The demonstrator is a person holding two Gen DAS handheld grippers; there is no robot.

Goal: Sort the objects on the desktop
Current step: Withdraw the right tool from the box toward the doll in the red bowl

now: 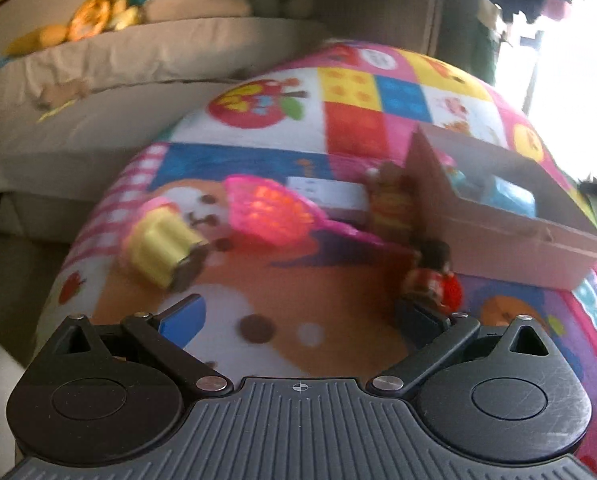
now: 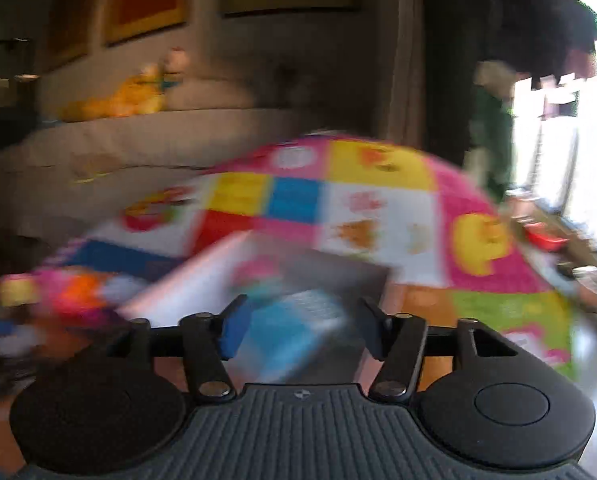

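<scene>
Here our left gripper [image 1: 298, 316] holds its fingers wide and empty; the small red figure [image 1: 434, 280] lies just beside the right finger, against the cardboard box [image 1: 510, 240]. Our right gripper [image 2: 298, 328], half-open, frames a blue item [image 2: 294, 328], though blur hides any contact.

Motion blur smears the right wrist view: the light blue box-like object [image 2: 294, 332] in the open cardboard box [image 2: 202, 276] cannot be identified. The small red-and-brown toy figure [image 1: 434, 280] is blurred too, partly hidden by a fingertip.

Daylight glares white from the right edge; both fisheye views bulge, the right-wrist view heavily motion-blurred.
</scene>
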